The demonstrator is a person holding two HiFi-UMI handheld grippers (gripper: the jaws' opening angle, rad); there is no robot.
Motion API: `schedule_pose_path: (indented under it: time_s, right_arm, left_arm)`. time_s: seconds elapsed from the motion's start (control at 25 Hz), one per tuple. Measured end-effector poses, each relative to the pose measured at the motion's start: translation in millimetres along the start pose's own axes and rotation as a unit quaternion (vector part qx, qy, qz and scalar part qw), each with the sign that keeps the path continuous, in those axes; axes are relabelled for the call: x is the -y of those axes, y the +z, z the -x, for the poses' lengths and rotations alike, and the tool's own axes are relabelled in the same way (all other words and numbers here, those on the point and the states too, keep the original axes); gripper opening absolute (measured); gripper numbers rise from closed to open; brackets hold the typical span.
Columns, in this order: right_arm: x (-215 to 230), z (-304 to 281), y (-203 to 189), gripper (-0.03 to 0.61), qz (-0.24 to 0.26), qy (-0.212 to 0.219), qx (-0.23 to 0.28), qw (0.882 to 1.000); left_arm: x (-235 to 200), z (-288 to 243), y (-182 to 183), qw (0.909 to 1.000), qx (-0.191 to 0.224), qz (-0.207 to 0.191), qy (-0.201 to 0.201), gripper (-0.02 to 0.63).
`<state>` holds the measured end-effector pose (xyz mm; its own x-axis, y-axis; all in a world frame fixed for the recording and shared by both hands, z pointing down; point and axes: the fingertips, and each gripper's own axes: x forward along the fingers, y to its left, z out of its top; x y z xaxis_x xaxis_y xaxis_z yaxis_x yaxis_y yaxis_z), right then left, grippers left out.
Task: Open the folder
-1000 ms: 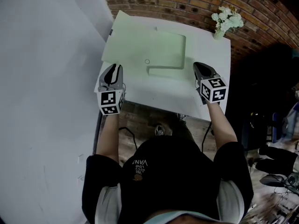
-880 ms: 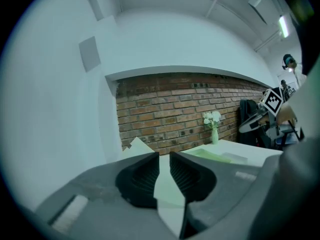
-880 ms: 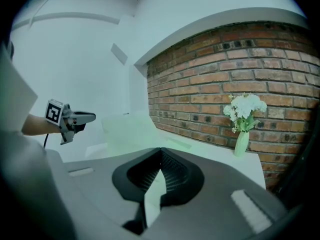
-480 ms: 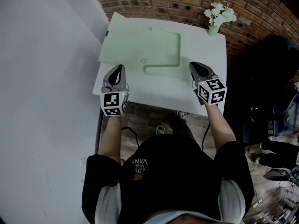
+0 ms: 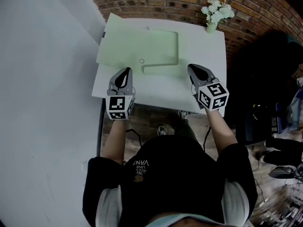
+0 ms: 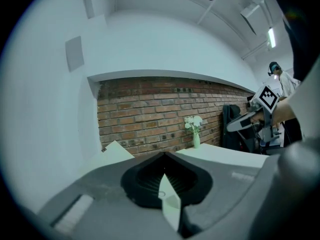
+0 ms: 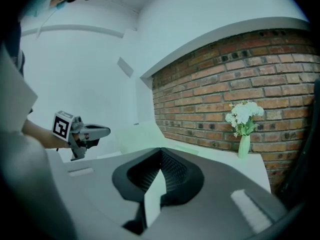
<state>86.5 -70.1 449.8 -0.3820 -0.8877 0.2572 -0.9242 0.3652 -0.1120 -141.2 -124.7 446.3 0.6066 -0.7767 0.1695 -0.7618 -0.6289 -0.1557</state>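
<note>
A pale green folder (image 5: pixel 137 44) lies flat on the white table (image 5: pixel 203 51), its far left corner past the table's edge. It has a small round clasp (image 5: pixel 141 60) near its front edge. My left gripper (image 5: pixel 126 71) hovers just in front of that edge, shut and empty. My right gripper (image 5: pixel 191 68) hangs over bare table to the right of the folder, also shut and empty. In the left gripper view the jaws (image 6: pixel 164 154) meet, with a folder corner (image 6: pixel 116 149) beyond. In the right gripper view the jaws (image 7: pixel 161 149) meet too, and the folder (image 7: pixel 145 134) lies ahead.
A small vase of white flowers (image 5: pixel 211 13) stands at the table's far right corner, against a brick wall (image 5: pixel 165 1). A pale wall (image 5: pixel 47 79) runs along the table's left side. The person stands at the near edge, over a floor with cables.
The left gripper has shifted right along the table's front, closer to the folder's clasp. The right gripper has kept its place beside the folder. The folder has not moved.
</note>
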Motion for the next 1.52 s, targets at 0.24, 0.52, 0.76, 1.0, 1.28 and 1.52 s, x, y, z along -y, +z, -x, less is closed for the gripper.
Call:
schedule_pose_path:
  time_s: [0.24, 0.52, 0.76, 1.0, 1.28, 1.52]
  right_arm:
    - [-16.1, 12.2, 4.2, 0.0, -0.011, 0.009, 0.018, 1.0]
    - [-27.6, 26.2, 5.0, 0.0, -0.022, 0.012, 0.033, 0.999]
    - [-35.4, 39.7, 6.6, 0.0, -0.033, 0.01, 0.05, 0.998]
    - [-42.3, 53.5, 10.1, -0.002, -0.037, 0.007, 0.065, 0.997]
    - [-48.8, 62.4, 9.3, -0.002, -0.041, 0.0, 0.072, 0.997]
    - [-52.9, 67.2, 0.5, -0.002, -0.033, -0.012, 0.064, 0.997]
  left_arm:
    - [23.3, 1.5, 6.7, 0.9996, 0.01, 0.004, -0.025, 0.0]
    - [49.9, 10.7, 23.6, 0.9983, 0.032, 0.005, -0.049, 0.0]
    - [71.2, 19.7, 33.4, 0.9967, 0.046, -0.004, -0.066, 0.0]
    - [87.0, 27.1, 35.9, 0.9956, 0.05, 0.01, -0.079, 0.0]
    - [98.3, 33.7, 37.1, 0.9937, 0.058, 0.023, -0.093, 0.0]
    - [108.3, 37.5, 27.1, 0.9924, 0.051, 0.033, -0.107, 0.0]
